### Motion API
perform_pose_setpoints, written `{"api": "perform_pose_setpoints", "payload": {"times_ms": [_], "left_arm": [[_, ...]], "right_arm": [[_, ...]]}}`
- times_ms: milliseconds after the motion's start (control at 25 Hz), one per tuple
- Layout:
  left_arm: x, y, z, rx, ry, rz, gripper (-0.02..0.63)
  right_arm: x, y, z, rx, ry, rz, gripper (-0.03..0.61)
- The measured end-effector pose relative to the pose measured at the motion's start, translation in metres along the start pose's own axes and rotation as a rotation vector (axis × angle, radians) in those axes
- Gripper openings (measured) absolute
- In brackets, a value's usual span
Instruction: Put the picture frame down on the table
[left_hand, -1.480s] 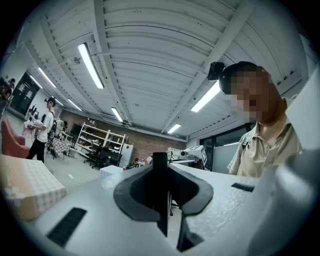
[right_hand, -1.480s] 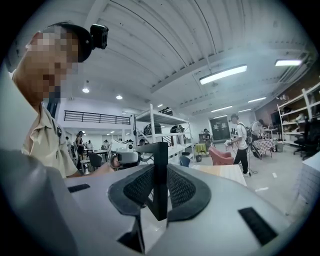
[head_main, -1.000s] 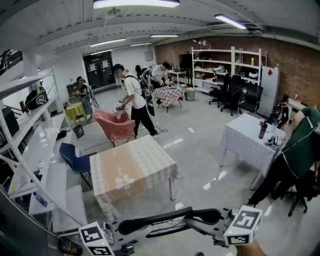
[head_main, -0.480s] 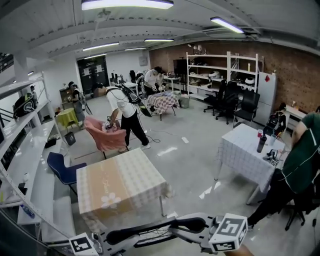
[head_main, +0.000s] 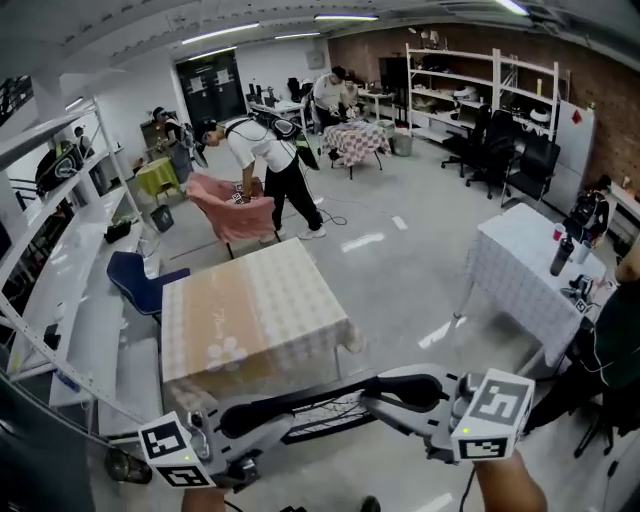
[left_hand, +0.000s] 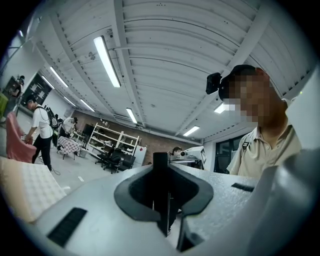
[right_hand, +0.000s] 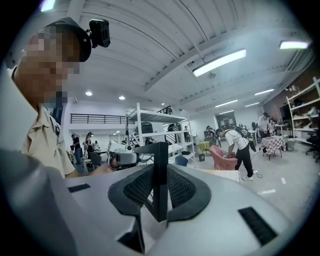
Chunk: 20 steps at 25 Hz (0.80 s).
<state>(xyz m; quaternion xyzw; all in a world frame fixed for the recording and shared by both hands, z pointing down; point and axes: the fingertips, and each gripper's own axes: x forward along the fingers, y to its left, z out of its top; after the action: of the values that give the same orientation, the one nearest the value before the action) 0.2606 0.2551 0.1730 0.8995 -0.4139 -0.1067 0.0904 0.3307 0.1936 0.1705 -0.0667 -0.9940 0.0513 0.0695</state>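
Shelving (head_main: 60, 300) hems the left side; the checked-cloth table (head_main: 250, 320) stands ahead, with open floor (head_main: 410, 270) to its right; the left gripper (head_main: 232, 428) and right gripper (head_main: 412, 390) each pinch one end of the picture frame (head_main: 320, 418), held in the air just short of the table's near edge.

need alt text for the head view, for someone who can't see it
Seen from above, the left gripper and right gripper each clamp one end of a thin black picture frame, held in the air just short of a square table with a beige checked cloth. Beyond it is a large workshop with shelves and people at work.
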Motion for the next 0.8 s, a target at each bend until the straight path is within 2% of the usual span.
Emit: {"api": "perform_pose_setpoints", "payload": {"times_ms": [160, 400, 800], "left_arm": [[0.015, 0.02, -0.005, -0.031, 0.015, 0.013, 0.044], [0.019, 0.074, -0.002, -0.048, 0.017, -0.004, 0.044], [0.02, 0.189, 0.026, -0.066, 0.046, -0.062, 0.044]], "right_arm": [[0.002, -0.026, -0.006, 0.035, 0.009, 0.01, 0.071], [0.033, -0.068, -0.008, 0.042, 0.015, -0.019, 0.071], [0.11, -0.151, 0.009, 0.056, 0.003, -0.094, 0.071]]}}
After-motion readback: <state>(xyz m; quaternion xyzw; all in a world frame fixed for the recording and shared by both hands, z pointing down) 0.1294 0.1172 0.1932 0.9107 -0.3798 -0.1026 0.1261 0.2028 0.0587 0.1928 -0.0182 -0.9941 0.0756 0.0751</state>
